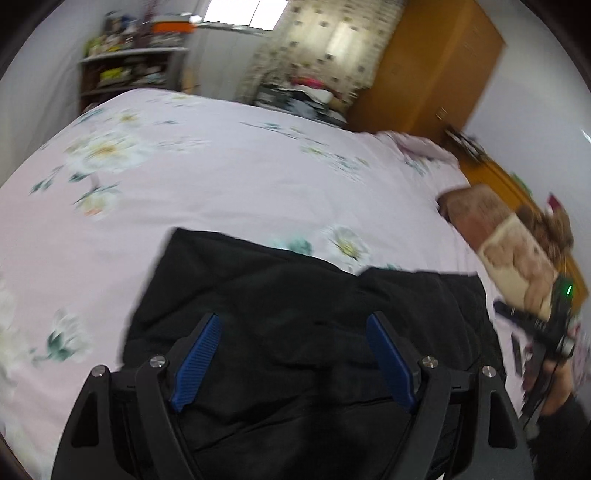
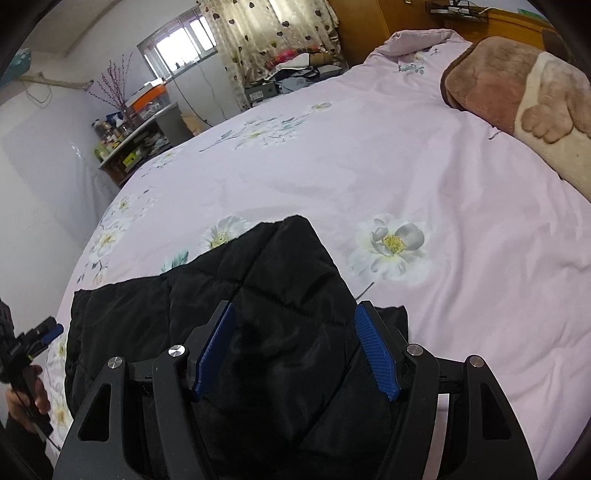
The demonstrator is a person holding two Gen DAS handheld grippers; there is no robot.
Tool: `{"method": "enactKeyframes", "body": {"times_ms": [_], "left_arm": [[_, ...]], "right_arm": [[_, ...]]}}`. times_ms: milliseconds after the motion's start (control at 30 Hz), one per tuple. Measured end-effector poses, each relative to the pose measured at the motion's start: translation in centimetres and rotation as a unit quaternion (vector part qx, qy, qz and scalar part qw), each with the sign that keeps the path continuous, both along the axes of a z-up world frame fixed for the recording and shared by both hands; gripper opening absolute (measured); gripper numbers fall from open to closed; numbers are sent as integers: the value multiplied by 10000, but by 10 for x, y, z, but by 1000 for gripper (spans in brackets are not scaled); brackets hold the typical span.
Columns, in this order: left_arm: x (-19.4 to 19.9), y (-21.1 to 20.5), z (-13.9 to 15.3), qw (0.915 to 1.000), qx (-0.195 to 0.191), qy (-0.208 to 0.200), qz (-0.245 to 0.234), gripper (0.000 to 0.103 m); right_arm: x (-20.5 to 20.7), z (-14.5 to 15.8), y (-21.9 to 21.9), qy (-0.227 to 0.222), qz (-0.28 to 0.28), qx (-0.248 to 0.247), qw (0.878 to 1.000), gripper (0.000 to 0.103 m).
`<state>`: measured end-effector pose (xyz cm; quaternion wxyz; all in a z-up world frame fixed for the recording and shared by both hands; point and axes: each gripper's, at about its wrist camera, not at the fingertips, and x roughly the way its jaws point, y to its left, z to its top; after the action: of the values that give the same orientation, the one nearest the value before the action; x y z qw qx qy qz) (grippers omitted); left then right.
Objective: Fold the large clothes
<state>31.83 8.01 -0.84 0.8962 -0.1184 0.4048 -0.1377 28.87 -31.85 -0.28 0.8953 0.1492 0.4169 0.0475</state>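
Observation:
A black quilted jacket [image 1: 295,314] lies folded on the pink floral bedspread [image 1: 221,166], near the bed's front edge. My left gripper [image 1: 293,325] is open, its blue pads wide apart over the jacket, holding nothing. In the right wrist view the jacket [image 2: 280,295] fills the lower middle, one part folded over the rest. My right gripper [image 2: 295,317] is open over that folded part, empty. The right gripper also shows at the right edge of the left wrist view [image 1: 506,306]. The left gripper shows at the left edge of the right wrist view [image 2: 51,330].
A brown and cream plush blanket [image 2: 517,96] lies at the head of the bed on the right. A wooden wardrobe [image 1: 424,66] and a curtained window [image 2: 266,29] stand beyond the bed. A cluttered shelf [image 2: 133,144] stands against the far left wall.

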Motion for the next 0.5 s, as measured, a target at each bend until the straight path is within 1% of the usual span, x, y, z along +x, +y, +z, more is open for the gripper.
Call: {"method": "enactKeyframes", "body": {"times_ms": [100,167,200,267,300,333,400,500], "left_arm": [[4,-16,-11,9998,114,-12,-139,82],[7,-23,-18,9995,295,-51,-141,82],[11,-27,-23,9988,465,-47,-118,82],[22,-32,-34,9973,739,3,-53,82],[27,-34,-37,9965,839,7,-14,83],[33,-36,-40,9958,918,-3,9,83],[42,-42,-49,9948,1016,15,49,83],[52,-44,-61,9945,1044,-13,93,83]], "right_arm": [[-9,7,26,-337,168,-233,9990,67],[-12,-1,44,-367,378,-267,9983,67],[-10,-10,53,-284,471,-401,9977,67],[3,-32,60,33,509,-701,9962,67],[14,-45,59,208,472,-764,9957,67],[22,-52,56,280,469,-742,9957,67],[36,-61,51,423,361,-822,9951,67],[52,-73,46,602,233,-874,9941,67]]}}
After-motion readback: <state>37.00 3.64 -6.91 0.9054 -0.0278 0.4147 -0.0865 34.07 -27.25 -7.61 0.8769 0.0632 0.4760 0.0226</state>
